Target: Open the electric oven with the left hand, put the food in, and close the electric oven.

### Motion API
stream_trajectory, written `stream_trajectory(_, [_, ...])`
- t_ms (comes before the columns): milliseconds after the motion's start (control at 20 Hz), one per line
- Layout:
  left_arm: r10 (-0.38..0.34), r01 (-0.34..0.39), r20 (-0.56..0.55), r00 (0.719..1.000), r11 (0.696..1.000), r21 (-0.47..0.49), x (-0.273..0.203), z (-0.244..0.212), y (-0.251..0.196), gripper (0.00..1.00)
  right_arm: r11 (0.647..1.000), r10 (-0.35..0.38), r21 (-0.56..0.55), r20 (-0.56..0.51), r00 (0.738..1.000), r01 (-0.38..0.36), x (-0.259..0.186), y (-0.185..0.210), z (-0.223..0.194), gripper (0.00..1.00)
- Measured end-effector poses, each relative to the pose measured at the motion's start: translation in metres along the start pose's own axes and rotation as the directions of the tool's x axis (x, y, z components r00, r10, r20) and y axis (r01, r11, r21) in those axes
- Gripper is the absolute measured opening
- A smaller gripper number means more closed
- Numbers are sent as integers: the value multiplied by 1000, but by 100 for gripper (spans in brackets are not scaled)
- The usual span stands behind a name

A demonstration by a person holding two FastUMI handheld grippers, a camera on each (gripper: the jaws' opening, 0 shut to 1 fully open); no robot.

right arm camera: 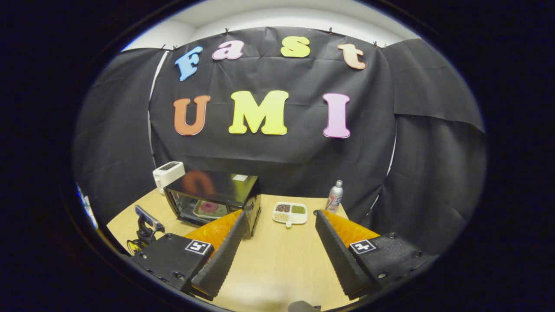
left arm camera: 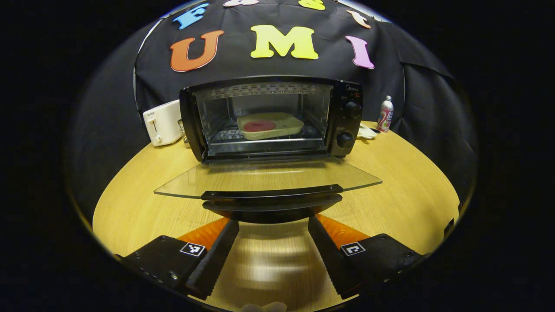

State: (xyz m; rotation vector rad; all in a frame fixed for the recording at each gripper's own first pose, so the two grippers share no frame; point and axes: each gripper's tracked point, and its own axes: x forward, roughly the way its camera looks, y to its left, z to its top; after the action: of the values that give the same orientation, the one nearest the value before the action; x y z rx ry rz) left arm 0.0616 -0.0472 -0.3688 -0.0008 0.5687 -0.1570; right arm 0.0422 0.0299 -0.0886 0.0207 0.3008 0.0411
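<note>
The oven door's handle (left arm camera: 272,193) lies crosswise just ahead of the left gripper (left arm camera: 273,242), whose fingers stand spread and empty, nearer than the equally open right gripper (right arm camera: 277,247).

At frame centre the electric oven (left arm camera: 271,119) stands open, its glass door (left arm camera: 266,177) lowered flat, a tray of food (left arm camera: 269,125) on the rack inside. The left gripper (left arm camera: 273,225) at the bottom has its fingers spread just below the door handle (left arm camera: 272,193). A white toaster (left arm camera: 162,122) sits left, a can (left arm camera: 385,114) right.
</note>
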Motion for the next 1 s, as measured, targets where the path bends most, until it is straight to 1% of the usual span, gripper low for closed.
stream_trajectory(100, [-1, 1, 19, 1000, 1000, 2, -4, 15, 1, 97, 1000, -2, 12, -2, 1000, 2, 2, -1, -1, 100])
stream_trajectory(150, [0, -1, 33, 999, 1000, 6, -5, 22, 3, 97, 1000, -3, 17, -1, 1000, 3, 1, -1, 1, 97])
stream_trajectory(250, [-2, 1, 60, 998, 1000, 17, -8, 41, 4, 97, 1000, -6, 27, 0, 1000, 6, 3, -3, 1, 97])
stream_trajectory(300, [-4, 3, 77, 997, 1000, 24, -8, 52, 4, 97, 999, -9, 31, 1, 1000, 9, 5, -4, 1, 100])
stream_trajectory(450, [-8, 5, 112, 994, 1000, 26, -6, 82, 6, 97, 999, -20, 47, 4, 1000, 19, 6, -7, 3, 100])
stream_trajectory(500, [-10, 7, 127, 992, 1000, 23, -4, 92, 6, 97, 998, -24, 50, 7, 1000, 24, 6, -8, 5, 97])
stream_trajectory(550, [-4, 1, 147, 989, 1000, 22, -4, 103, 9, 97, 998, -29, 53, 12, 1000, 28, 7, -10, 7, 100])
stream_trajectory(600, [-4, 0, 162, 987, 1000, 23, -3, 113, 11, 97, 998, -31, 56, 14, 999, 30, 7, -10, 9, 96])
stream_trajectory(650, [-6, 2, 171, 985, 1000, 20, -3, 120, 10, 97, 998, -34, 60, 15, 999, 33, 7, -10, 8, 97])
stream_trajectory(700, [-8, 4, 183, 983, 1000, 20, -3, 125, 8, 97, 997, -35, 63, 16, 999, 34, 7, -9, 10, 100])
stream_trajectory(850, [-15, 9, 184, 983, 999, 33, -3, 127, 5, 97, 998, -34, 60, 16, 999, 33, 8, -7, 11, 100])
stream_trajectory(900, [-17, 11, 184, 983, 999, 34, -5, 128, 4, 97, 998, -33, 58, 19, 999, 32, 8, -7, 13, 97])
stream_trajectory(1000, [-18, 11, 189, 982, 999, 38, -9, 130, 4, 97, 998, -31, 57, 24, 999, 30, 8, -4, 15, 97])
